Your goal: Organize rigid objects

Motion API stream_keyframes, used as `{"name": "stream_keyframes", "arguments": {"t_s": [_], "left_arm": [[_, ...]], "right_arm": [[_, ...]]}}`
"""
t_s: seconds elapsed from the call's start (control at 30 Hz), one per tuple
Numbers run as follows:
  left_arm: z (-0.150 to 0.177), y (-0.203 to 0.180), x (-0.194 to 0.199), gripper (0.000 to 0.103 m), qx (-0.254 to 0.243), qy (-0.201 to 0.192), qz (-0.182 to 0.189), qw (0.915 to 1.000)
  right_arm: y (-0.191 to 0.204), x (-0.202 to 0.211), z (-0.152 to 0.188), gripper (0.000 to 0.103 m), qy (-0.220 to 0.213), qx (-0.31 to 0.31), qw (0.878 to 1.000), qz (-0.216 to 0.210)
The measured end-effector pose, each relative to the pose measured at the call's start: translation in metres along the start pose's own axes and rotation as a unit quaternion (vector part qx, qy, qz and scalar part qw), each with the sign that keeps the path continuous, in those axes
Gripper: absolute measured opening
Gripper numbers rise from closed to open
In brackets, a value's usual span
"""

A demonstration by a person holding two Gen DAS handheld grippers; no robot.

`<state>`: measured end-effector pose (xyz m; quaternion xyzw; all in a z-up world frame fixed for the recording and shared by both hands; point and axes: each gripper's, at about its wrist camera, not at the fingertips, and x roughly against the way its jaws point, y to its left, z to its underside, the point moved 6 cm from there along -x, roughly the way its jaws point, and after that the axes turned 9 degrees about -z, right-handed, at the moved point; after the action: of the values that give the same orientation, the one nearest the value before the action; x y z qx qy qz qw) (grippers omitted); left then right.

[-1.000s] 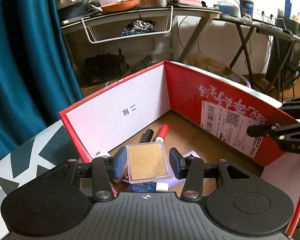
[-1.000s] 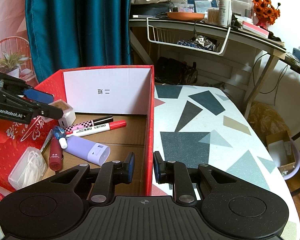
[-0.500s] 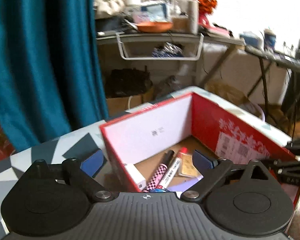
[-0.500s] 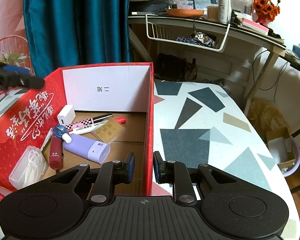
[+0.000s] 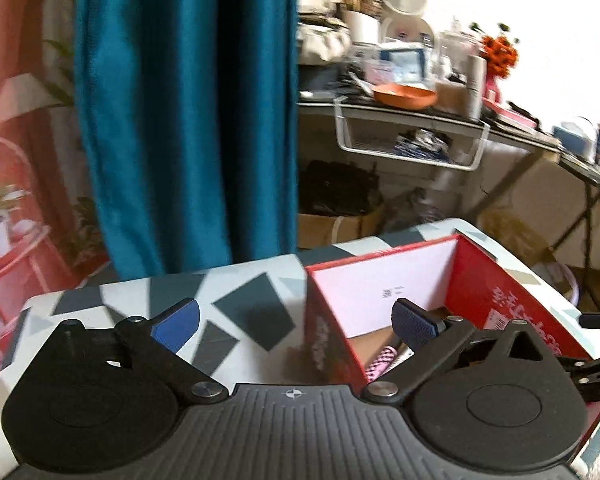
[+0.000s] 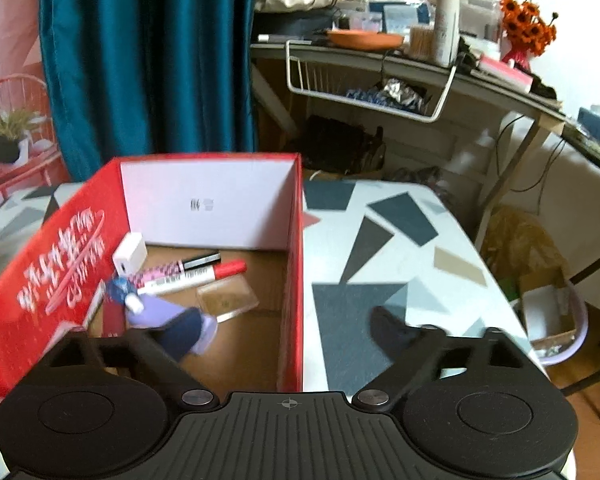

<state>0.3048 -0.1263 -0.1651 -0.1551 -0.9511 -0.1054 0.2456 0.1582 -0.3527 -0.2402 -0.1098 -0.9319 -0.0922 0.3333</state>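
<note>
I have both tools up off the work. My left tool [image 5: 296, 322] has its ribbed blue pads spread wide and still parting, with nothing between them; one pad hangs over the bench [image 5: 244, 312], the other over the red box [image 5: 476, 280]. A second ago those pads clamped the clear card case [image 6: 227, 299] low inside the box; since then the tool has let go, lifted and swung left, so the teal curtain [image 5: 188, 120] now fills much more of its view.

The case, a flat clear plastic rectangle with a gold sheet inside, lies on the brown cardboard floor of the box, near the right wall and just near of the red-capped marker [image 6: 196, 276]. Beside that marker runs a pen with a pink checked barrel [image 6: 168, 268]. A white cube-shaped plug [image 6: 130, 253] leans at the left wall, and a smooth lilac tube [image 6: 168, 316] lies nearest me.

My right tool [image 6: 284, 330] is blurred, its dark pads opening and already wide, straddling the box's right wall without touching it. A second ago they stood close together on either side of that wall.

The box is glossy red outside and white inside the far wall, on the bench's grey and white triangle pattern.
</note>
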Motion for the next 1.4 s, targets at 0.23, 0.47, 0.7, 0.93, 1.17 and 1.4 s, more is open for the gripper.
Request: {"name": "stream_keyframes", "arguments": {"t_s": [0.23, 0.47, 0.7, 0.93, 1.17, 1.4], "left_arm": [[-0.016, 0.022, 0.047, 0.103, 0.046, -0.034, -0.048, 0.9972], [-0.032, 0.036, 0.108, 0.103, 0.087, -0.061, -0.065, 0.9922], [-0.03, 0.043, 0.178, 0.103, 0.105, -0.058, -0.092, 0.9885], [-0.013, 0.04, 0.244, 0.103, 0.077, -0.068, -0.149, 0.9835], [0.007, 0.04, 0.29, 0.103, 0.089, -0.07, -0.169, 0.9792], [0.015, 0.046, 0.317, 0.103, 0.096, -0.085, -0.191, 0.9732]], "right_arm": [[0.008, 0.029, -0.044, 0.103, -0.025, -0.04, 0.998, -0.038], [0.04, 0.083, -0.084, 0.103, -0.07, -0.024, 0.996, -0.051], [0.08, 0.155, -0.096, 0.103, -0.129, -0.012, 0.988, -0.079], [0.115, 0.217, -0.084, 0.103, -0.163, 0.016, 0.982, -0.092], [0.141, 0.258, -0.06, 0.103, -0.172, 0.032, 0.98, -0.089], [0.146, 0.279, -0.044, 0.103, -0.176, 0.022, 0.98, -0.086]]}}
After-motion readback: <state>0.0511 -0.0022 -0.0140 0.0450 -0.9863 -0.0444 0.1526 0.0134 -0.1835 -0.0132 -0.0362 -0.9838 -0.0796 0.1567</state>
